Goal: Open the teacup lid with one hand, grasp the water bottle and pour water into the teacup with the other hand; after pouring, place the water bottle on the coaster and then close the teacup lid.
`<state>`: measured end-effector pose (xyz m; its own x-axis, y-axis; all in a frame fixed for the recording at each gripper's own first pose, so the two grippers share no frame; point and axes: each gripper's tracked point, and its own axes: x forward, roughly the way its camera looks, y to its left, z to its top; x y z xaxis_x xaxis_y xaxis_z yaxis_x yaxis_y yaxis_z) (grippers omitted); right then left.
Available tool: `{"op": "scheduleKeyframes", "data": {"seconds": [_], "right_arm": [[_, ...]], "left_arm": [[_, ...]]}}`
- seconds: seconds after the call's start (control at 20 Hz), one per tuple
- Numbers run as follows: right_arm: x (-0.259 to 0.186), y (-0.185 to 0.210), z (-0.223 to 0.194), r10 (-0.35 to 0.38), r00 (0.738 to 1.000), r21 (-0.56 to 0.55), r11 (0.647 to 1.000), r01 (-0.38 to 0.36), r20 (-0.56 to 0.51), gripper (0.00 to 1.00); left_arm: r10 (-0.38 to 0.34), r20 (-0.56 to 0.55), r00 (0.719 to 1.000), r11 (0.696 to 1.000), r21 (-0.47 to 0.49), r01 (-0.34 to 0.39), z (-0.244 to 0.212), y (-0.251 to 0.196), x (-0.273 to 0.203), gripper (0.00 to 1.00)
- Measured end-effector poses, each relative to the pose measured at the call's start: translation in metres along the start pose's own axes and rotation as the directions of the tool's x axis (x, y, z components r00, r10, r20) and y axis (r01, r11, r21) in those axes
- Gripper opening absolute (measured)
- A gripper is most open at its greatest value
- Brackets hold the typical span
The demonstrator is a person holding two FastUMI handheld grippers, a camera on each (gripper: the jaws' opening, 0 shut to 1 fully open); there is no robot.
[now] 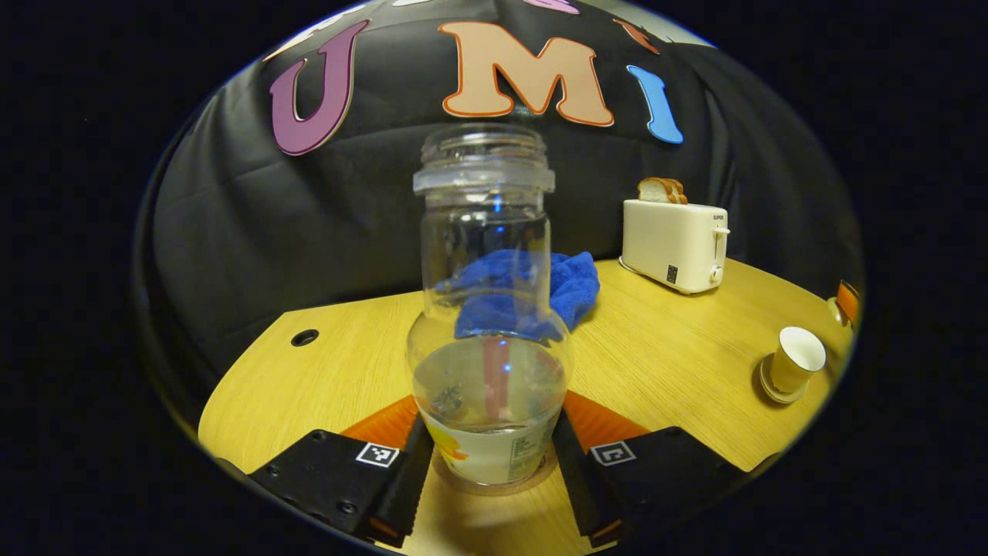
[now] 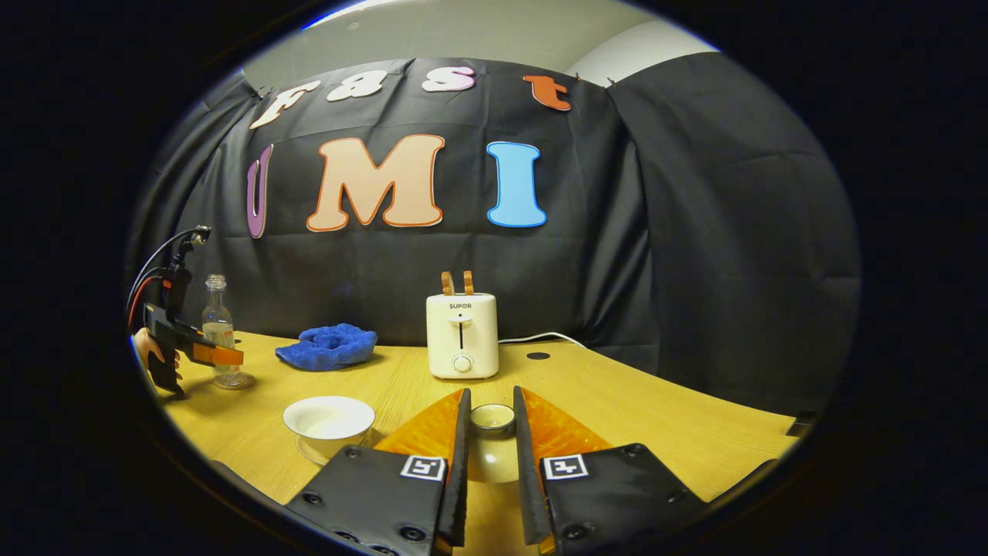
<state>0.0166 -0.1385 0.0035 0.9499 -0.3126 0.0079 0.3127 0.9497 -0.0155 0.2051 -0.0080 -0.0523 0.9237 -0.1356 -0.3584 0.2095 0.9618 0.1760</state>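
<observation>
Water bottle (image 1: 488, 324) between left gripper (image 1: 491, 455) fingers

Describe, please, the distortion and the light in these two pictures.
Left gripper view: the fisheye bends the table edge, the water bottle looms large, and the blue cloth looks warped through its glass. Right gripper view: the wall curves outward, the toaster is sharp, and soft shadows lie under the teacup.

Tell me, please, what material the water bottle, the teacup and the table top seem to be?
Water bottle: clear glass or hard plastic; the blue cloth shows through it, and which one is unclear.
Teacup: probably glazed ceramic, pale and smooth.
Table: light wood or wood-look laminate, with visible grain lines and a matte finish.
</observation>
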Motion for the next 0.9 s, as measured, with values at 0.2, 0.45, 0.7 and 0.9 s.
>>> {"op": "scheduleKeyframes", "data": {"seconds": [0.2,0.45,0.7,0.9], "right_arm": [[0.000,0.000,0.000,-0.001,1.000,0.000,1.000,0.001,0.001,0.32],[0.000,0.001,0.000,0.003,1.000,0.001,1.000,-0.003,-0.001,0.31],[0.001,0.003,0.000,0.016,1.000,0.001,1.000,-0.016,-0.001,0.32],[-0.001,0.012,0.000,0.051,0.999,0.003,0.999,-0.051,-0.002,0.31]], "left_arm": [[0.007,0.035,0.999,0.999,-0.041,-0.005,0.006,0.000,-0.002,0.91],[0.038,0.064,0.997,0.996,-0.080,-0.032,0.007,0.006,-0.009,0.93],[0.089,0.170,0.981,0.994,-0.078,-0.077,0.018,0.011,-0.030,0.95],[0.171,0.290,0.942,0.985,-0.088,-0.151,0.030,0.017,-0.060,0.94]]}}
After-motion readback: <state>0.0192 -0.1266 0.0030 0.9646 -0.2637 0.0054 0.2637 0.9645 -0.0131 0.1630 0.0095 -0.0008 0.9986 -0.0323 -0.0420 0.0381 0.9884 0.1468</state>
